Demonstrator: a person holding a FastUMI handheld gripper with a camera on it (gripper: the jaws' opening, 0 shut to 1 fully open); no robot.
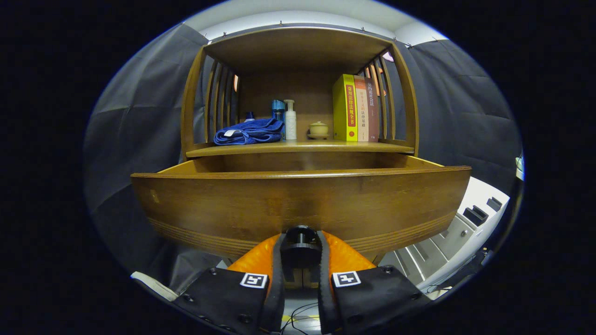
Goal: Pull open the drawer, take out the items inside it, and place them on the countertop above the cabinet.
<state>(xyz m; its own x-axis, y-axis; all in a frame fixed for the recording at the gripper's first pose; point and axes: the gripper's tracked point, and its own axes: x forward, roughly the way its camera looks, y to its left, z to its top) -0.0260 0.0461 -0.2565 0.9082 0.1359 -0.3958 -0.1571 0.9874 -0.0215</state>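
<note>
Your gripper [301, 253] has both fingers pressed on the single dark round knob [300, 238] of the one drawer [298, 204], which stands pulled out just ahead of you. Beyond it, on the countertop [298, 148] above, you have one folded blue towel [249, 131], two bottles [285, 118], one small lidded cup [319, 129] and three upright books [356, 108]. Dark cloth walls surround the wooden cabinet [298, 51]; a white unit [465, 223] sits to your right. The drawer's front hides its contents.
</note>
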